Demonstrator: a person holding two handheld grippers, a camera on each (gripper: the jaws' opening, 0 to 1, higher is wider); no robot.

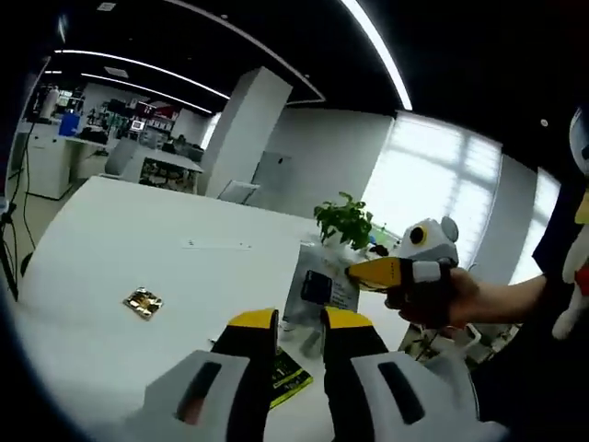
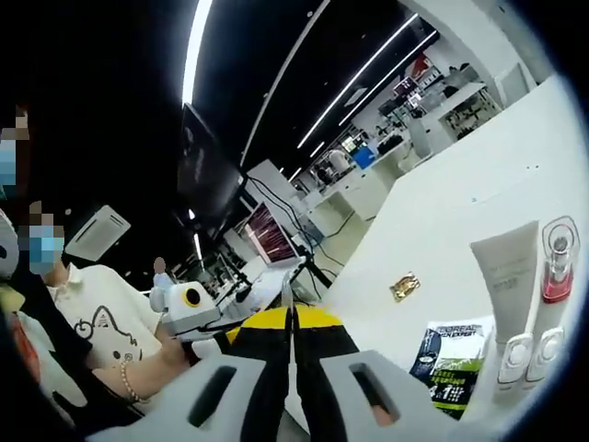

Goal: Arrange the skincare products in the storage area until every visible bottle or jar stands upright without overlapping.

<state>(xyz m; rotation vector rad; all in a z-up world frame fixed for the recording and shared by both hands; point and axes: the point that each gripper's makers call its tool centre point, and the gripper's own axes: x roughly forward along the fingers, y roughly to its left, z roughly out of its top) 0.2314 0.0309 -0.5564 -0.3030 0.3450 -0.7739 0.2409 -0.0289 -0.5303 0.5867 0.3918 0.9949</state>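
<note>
With the right gripper (image 2: 293,322) clenched on nothing and the left gripper (image 1: 299,319) slightly parted, the white tube (image 2: 507,276) and pink-capped bottle (image 2: 556,272) stood near the table (image 2: 479,175) edge, probably light, slippery, best grasped mid-body.

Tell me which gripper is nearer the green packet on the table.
Left, likely. The left gripper hovers just over the green packet; the right gripper sits beyond it, by the clear box.
</note>
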